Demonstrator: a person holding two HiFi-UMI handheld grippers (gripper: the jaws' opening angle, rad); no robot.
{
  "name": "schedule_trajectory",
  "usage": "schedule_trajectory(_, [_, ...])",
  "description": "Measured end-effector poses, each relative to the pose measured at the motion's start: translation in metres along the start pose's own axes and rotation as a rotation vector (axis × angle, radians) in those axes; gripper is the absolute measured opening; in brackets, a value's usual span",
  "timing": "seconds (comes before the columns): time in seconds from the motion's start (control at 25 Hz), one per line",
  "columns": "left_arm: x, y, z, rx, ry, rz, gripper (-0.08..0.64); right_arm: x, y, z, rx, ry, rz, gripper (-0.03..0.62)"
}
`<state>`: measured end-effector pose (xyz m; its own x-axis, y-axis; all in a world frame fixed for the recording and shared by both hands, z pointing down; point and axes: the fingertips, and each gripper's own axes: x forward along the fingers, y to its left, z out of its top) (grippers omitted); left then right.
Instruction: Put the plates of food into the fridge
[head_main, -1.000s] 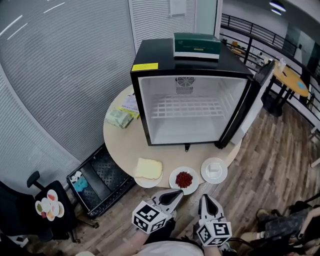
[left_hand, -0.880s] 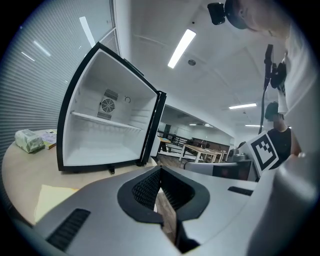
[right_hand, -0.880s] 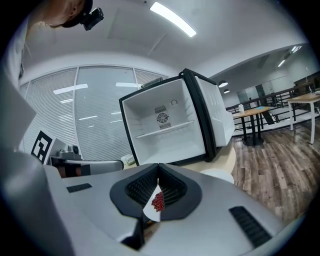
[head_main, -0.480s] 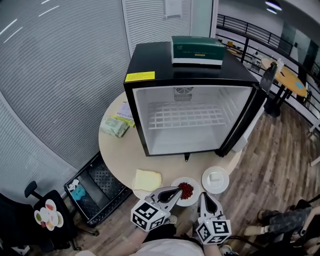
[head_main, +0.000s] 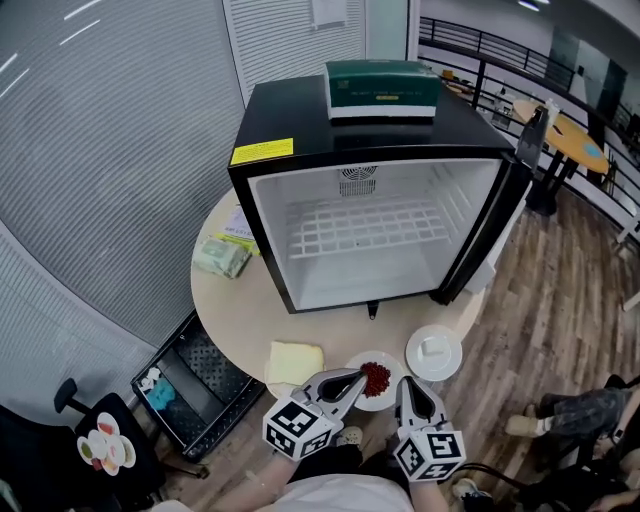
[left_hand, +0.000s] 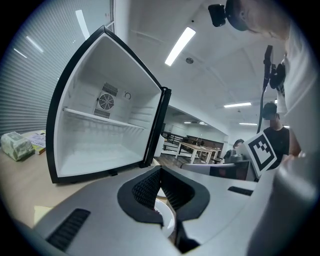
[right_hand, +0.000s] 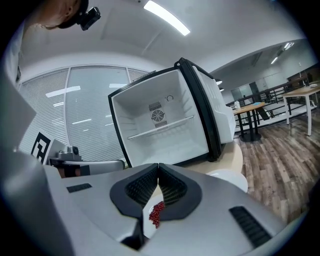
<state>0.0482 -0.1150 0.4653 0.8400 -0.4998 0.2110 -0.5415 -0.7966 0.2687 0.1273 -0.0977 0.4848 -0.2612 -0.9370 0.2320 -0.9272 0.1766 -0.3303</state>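
While left tongs (head_main: 356, 378) and right tongs (head_main: 405, 385) are closed, the plate (head_main: 382, 401) (white) holds red bits (head_main: 375, 378).

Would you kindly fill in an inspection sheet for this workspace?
Surface: round table, plates along its near edge.
Job's things: fridge open, empty; plates of yellow slice, red food, white item outside.
Clutter: packet, papers; green box atop fridge.
Grippers: left tongs and right tongs shut, empty, by red food.
Cables: nothing seen.
Surroundings: crate, wood floor.
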Motion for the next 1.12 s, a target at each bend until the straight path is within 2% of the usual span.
schedule_trajectory(0.16, [0.011,-0.009,-0.007,0.002,0.023,-0.05,0.005,-0.005,-0.015,-0.002,0.04,-0.001,-0.032,0.008])
schedule_trajectory(0.4, [0.037,-0.033,-0.014,-0.005,0.061,-0.137,0.005,-0.021,-0.057,0.005,0.174,-0.051,-0.101,0.016])
schedule_trajectory(0.52, [0.051,-0.045,-0.02,-0.009,0.09,-0.171,0.005,-0.029,-0.081,0.006,0.257,-0.068,-0.133,0.162])
schedule_trajectory(0.6, [0.06,-0.049,-0.026,-0.015,0.111,-0.181,0.005,-0.033,-0.096,0.004,0.319,-0.073,-0.145,0.207])
schedule_trajectory(0.8, [0.085,-0.058,-0.031,-0.022,0.126,-0.193,0.005,-0.03,-0.139,-0.017,0.443,-0.02,-0.154,0.213])
schedule_trajectory(0.96, [0.099,-0.062,-0.043,-0.026,0.17,-0.196,0.005,-0.025,-0.165,-0.044,0.564,0.025,-0.162,0.213])
schedule_trajectory(1.12, [0.105,-0.058,-0.051,-0.045,0.186,-0.168,0.005,-0.016,-0.183,-0.073,0.7,0.06,-0.156,0.213])
